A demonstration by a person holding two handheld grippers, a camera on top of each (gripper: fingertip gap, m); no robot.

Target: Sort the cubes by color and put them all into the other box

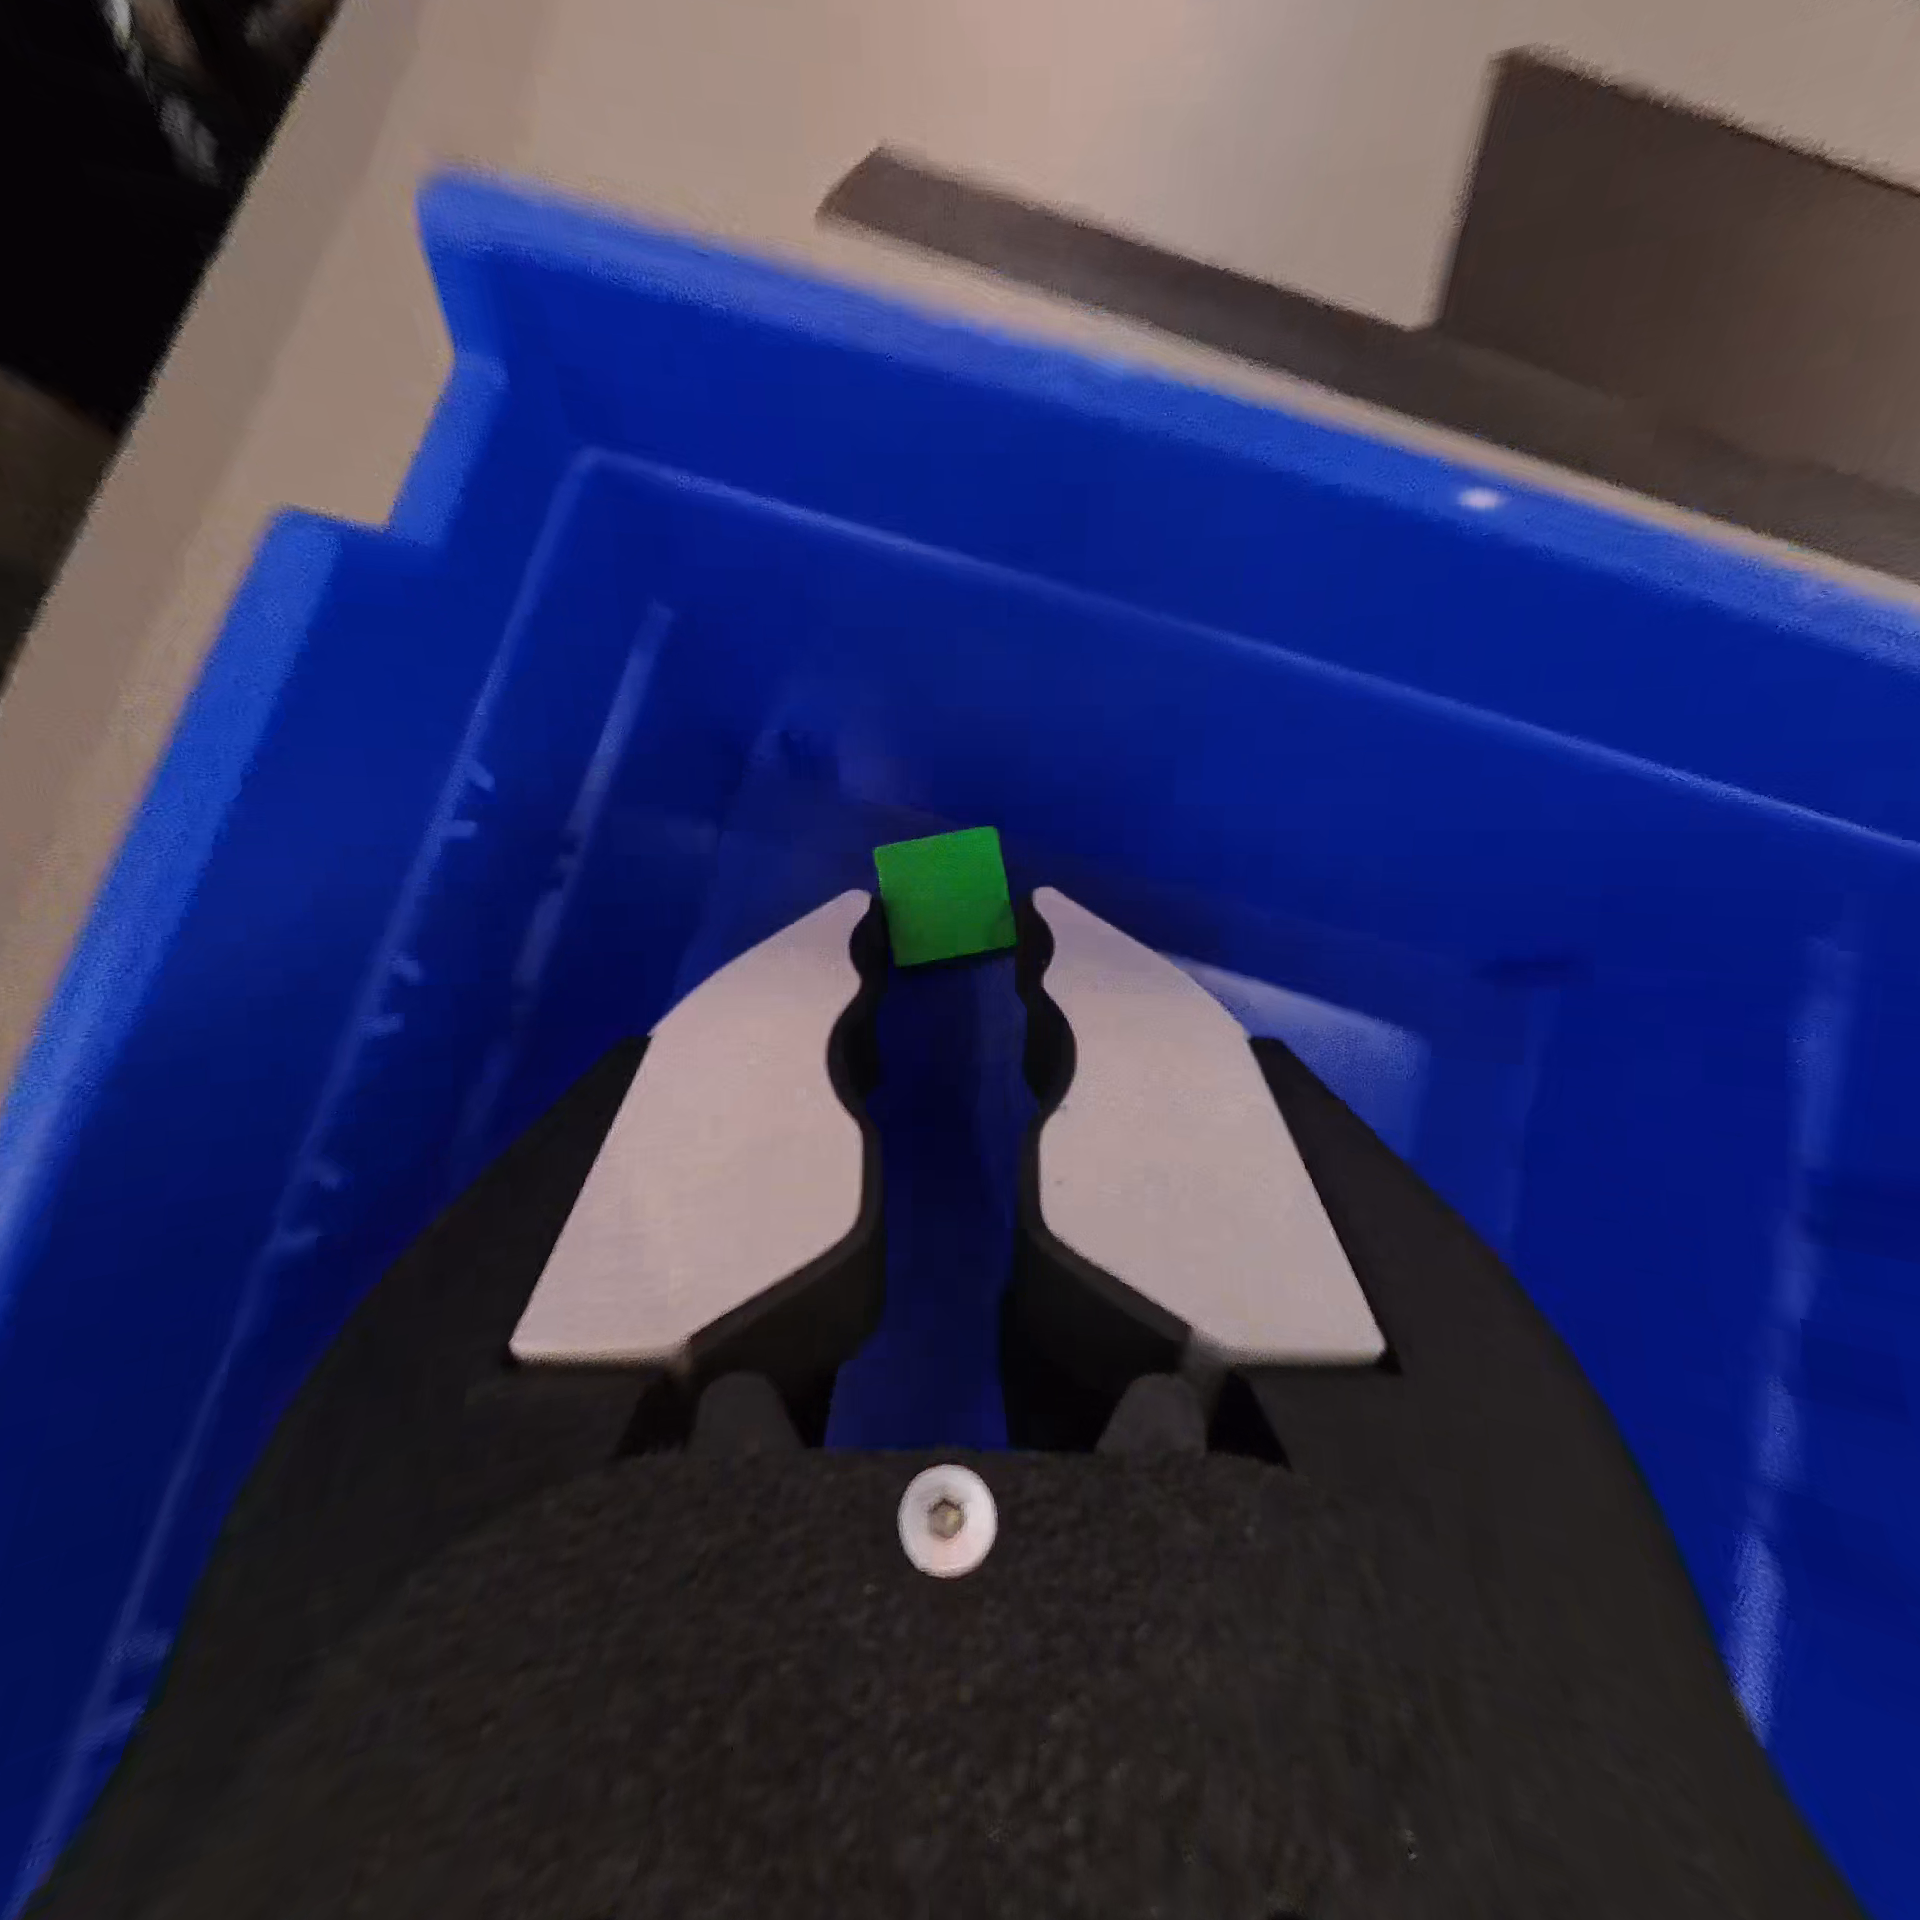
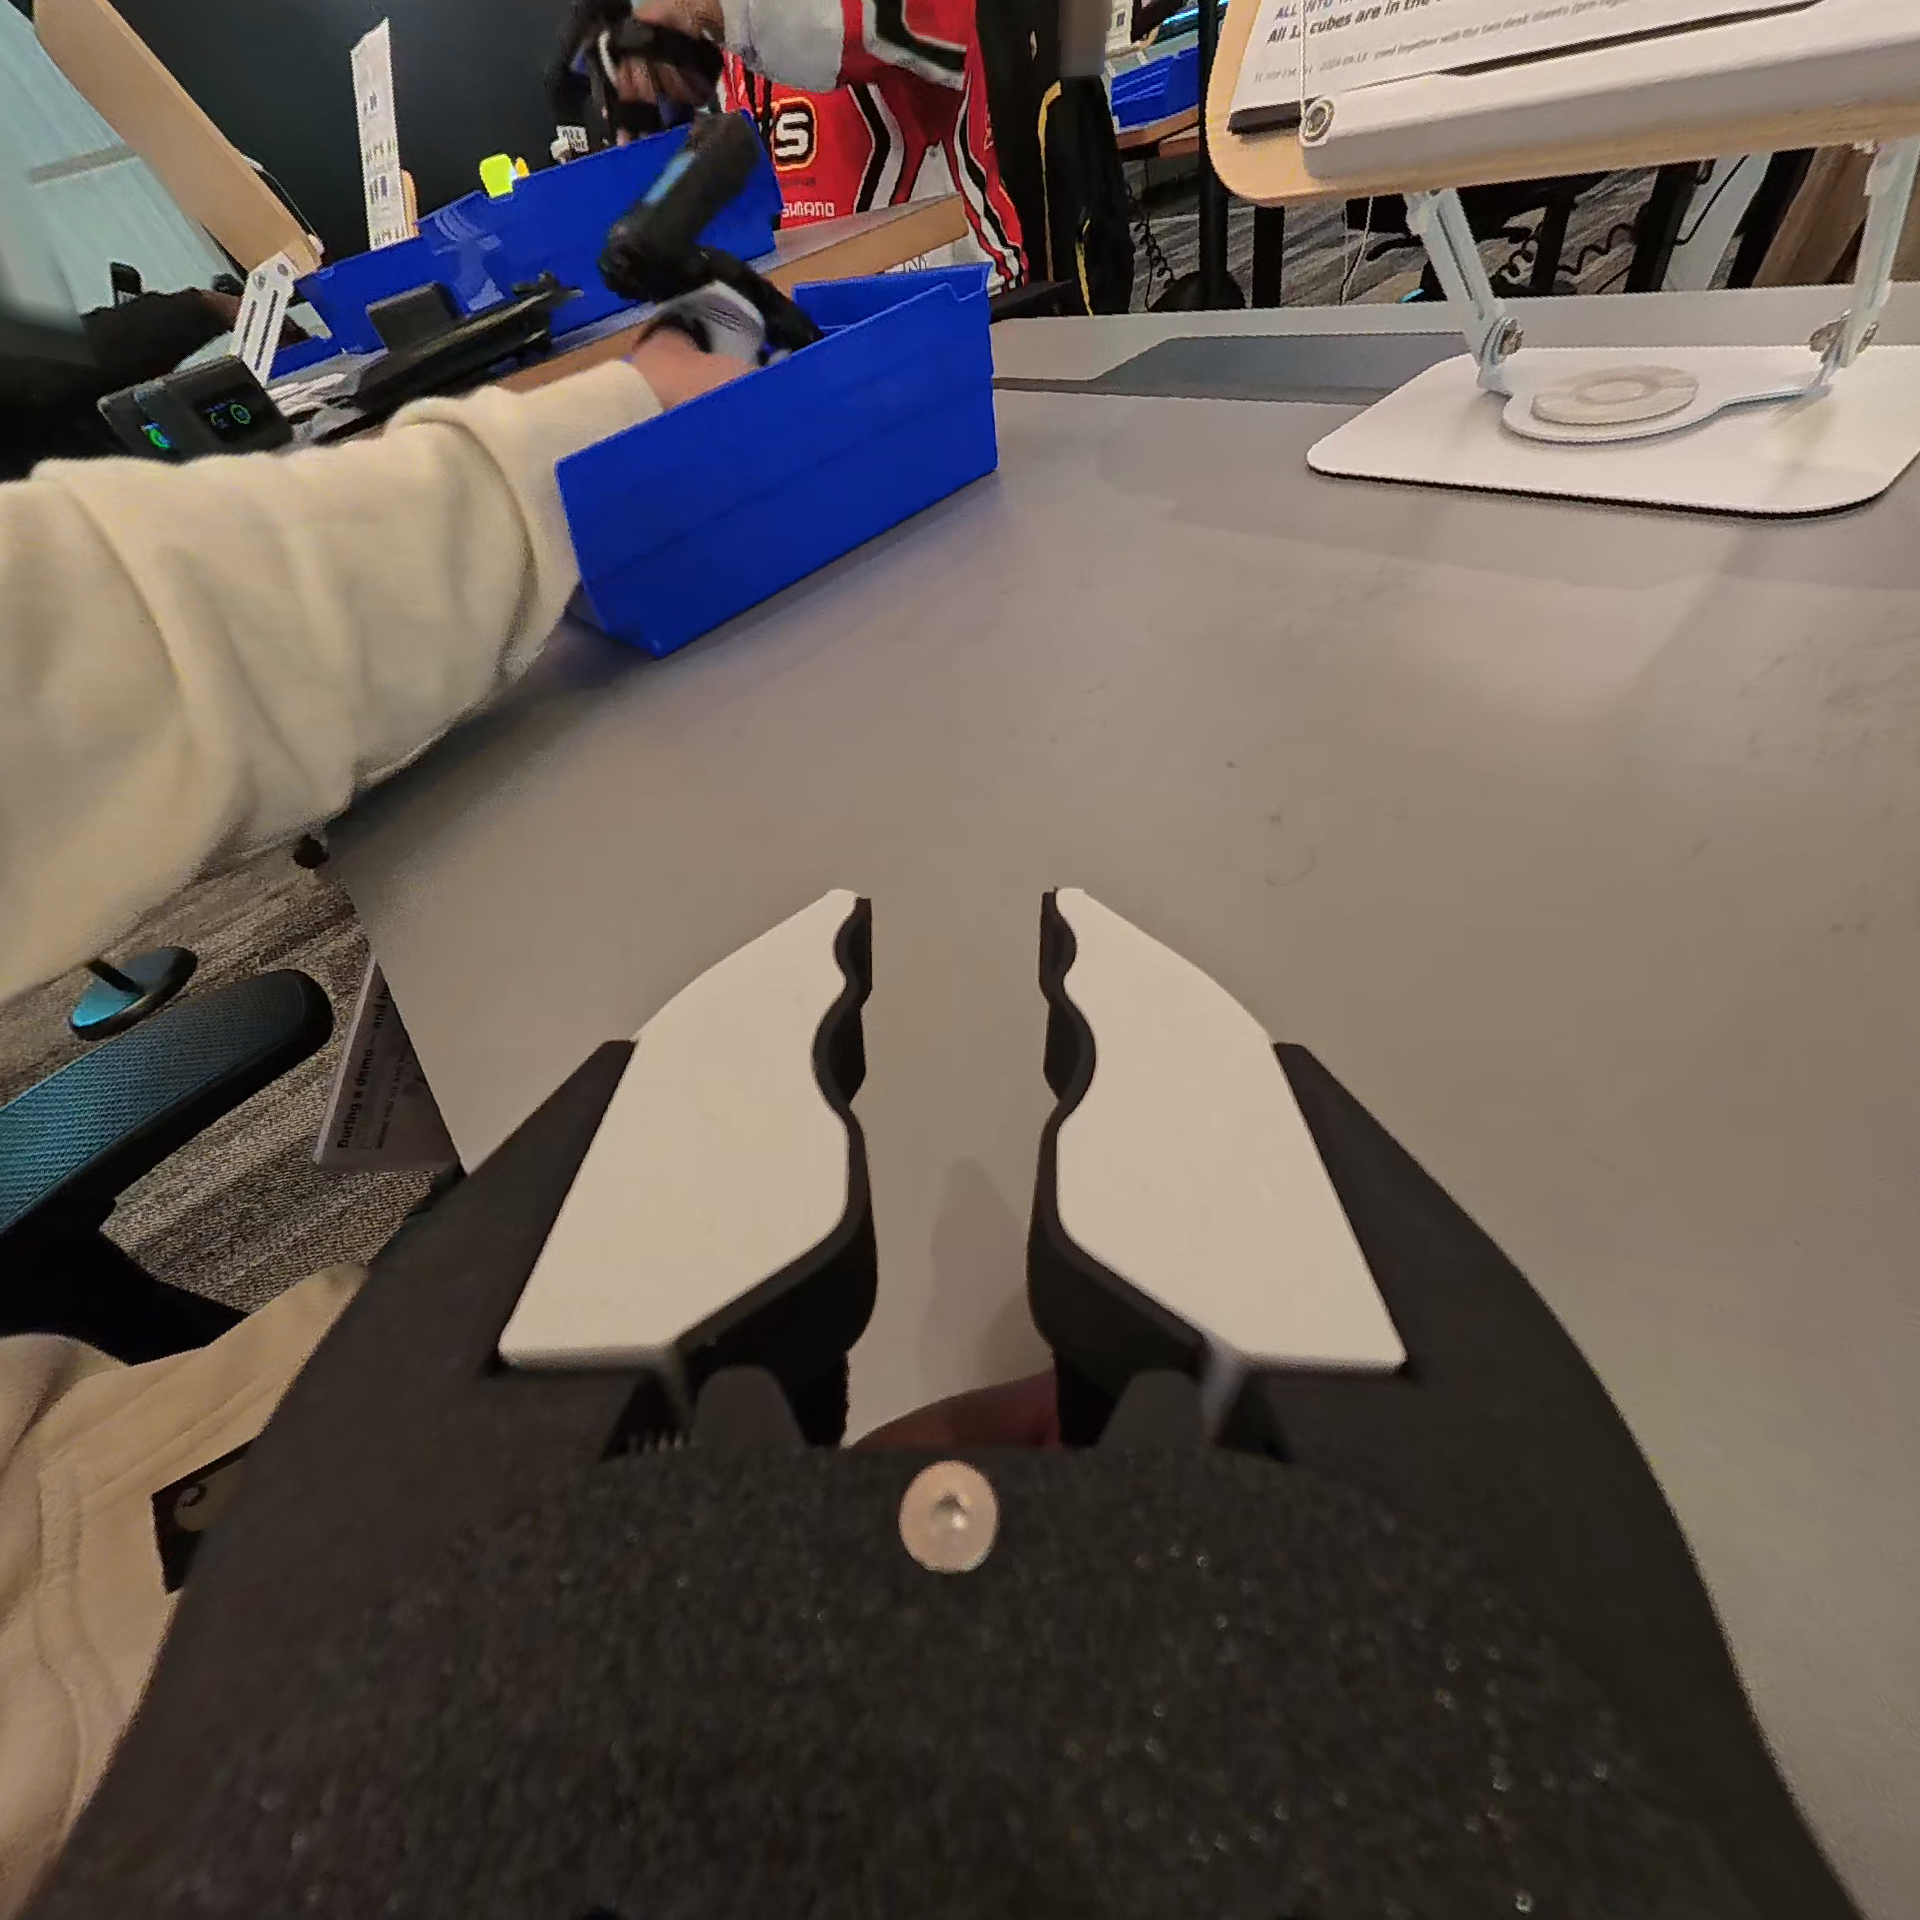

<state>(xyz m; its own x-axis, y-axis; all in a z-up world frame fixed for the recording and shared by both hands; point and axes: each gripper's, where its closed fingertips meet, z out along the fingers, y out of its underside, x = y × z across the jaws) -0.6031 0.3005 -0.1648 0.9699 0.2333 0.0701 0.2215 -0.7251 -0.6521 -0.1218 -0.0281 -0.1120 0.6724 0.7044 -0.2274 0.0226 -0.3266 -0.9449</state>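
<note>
Green cube pinched by left gripper inside blue box — right gripper spread, empty.

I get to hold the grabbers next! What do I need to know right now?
Left gripper: reaching down inside the blue box, fingertips on either side of one green cube; the grip looks closed on it, though the picture is blurry.
Right gripper: open, holding nothing, over the bare grey table.
No other cubes show in that box, and no second box on this table is in view.
Likely next: set the green cube down or carry it on, then find the remaining cubes.
</note>
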